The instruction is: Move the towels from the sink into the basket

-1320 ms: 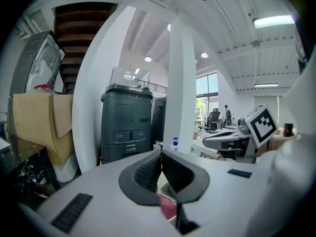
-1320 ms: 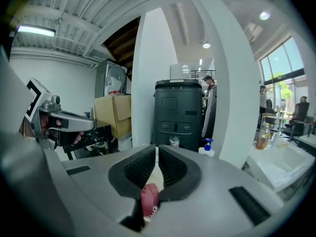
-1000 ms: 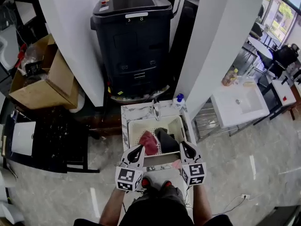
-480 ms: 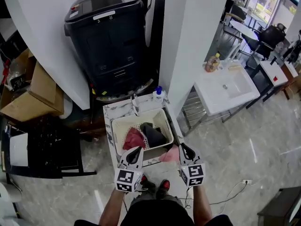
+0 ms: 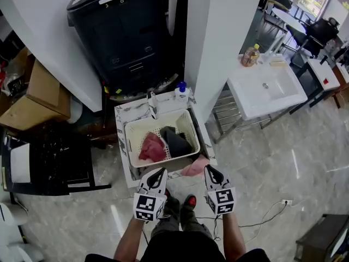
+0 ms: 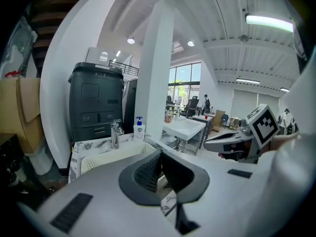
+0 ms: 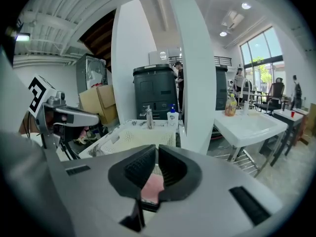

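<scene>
A cream basket (image 5: 128,141) sits in the sink of a marble counter (image 5: 122,113). In it lie a red towel (image 5: 151,148) and a dark towel (image 5: 175,141). A pink towel (image 5: 194,167) lies on the counter's front right corner, just left of my right gripper (image 5: 208,170). In the right gripper view the pink towel (image 7: 152,186) shows below the jaws, which are shut with nothing between them. My left gripper (image 5: 161,172) hovers at the counter's front edge, its pads (image 6: 152,169) together and holding nothing.
A faucet (image 5: 152,100) and a soap bottle (image 5: 181,90) stand at the counter's back. Behind are a large black bin (image 5: 128,31) and a white pillar (image 5: 223,31). A white basin (image 5: 267,89) stands to the right. Cardboard boxes (image 5: 38,91) and dark furniture (image 5: 54,157) are on the left.
Both grippers have drawn back from over the basket's front rim to the counter's front edge. The pink towel, earlier beside the right gripper's body, now lies level with its tip.
</scene>
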Motion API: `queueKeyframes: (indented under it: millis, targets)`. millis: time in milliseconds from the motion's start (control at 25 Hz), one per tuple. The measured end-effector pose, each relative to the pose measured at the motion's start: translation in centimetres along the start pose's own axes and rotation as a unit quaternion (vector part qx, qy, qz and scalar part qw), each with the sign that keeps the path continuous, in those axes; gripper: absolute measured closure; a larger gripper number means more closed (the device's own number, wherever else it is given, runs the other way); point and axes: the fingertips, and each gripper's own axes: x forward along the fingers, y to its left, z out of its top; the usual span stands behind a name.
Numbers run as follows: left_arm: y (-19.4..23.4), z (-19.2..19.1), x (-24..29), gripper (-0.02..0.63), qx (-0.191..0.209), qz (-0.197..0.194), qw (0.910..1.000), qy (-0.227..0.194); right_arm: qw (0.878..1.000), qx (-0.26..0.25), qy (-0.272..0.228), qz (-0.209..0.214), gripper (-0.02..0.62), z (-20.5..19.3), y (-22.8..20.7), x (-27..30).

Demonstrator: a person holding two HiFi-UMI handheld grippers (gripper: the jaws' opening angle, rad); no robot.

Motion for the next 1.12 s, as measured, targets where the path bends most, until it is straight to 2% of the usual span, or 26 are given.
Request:
queueKeyframes:
  millis: [480,680,720,800,1120]
  targets:
    - [-0.2,-6.3,0.6,0.598,-0.018,0.011,0.9991,0.036,0.999,-0.002,0.045,0.025,0.552,-6.2,0.5,1.6]
    - [-0.3,-7.3,0.7,0.598,-0.027,0.010,0.9988,0.039,0.998,0.003,0.052,0.034,0.546,-7.4,1.0,2.3]
    - [-0.4,-7.4,0.8,0.598,-0.027,0.009,0.9988,0.039,0.997,0.007,0.057,0.043,0.520,-7.8,1.3,2.5]
    - [-0.5,-7.4,0.8,0.598,-0.028,0.008,0.9988,0.038,0.996,0.011,0.065,0.054,0.391,-8.3,1.7,2.9]
    - [0.1,-7.6,1.2,0.598,-0.029,0.007,0.9986,0.044,0.995,0.003,0.085,0.047,0.354,-9.2,1.7,4.6]
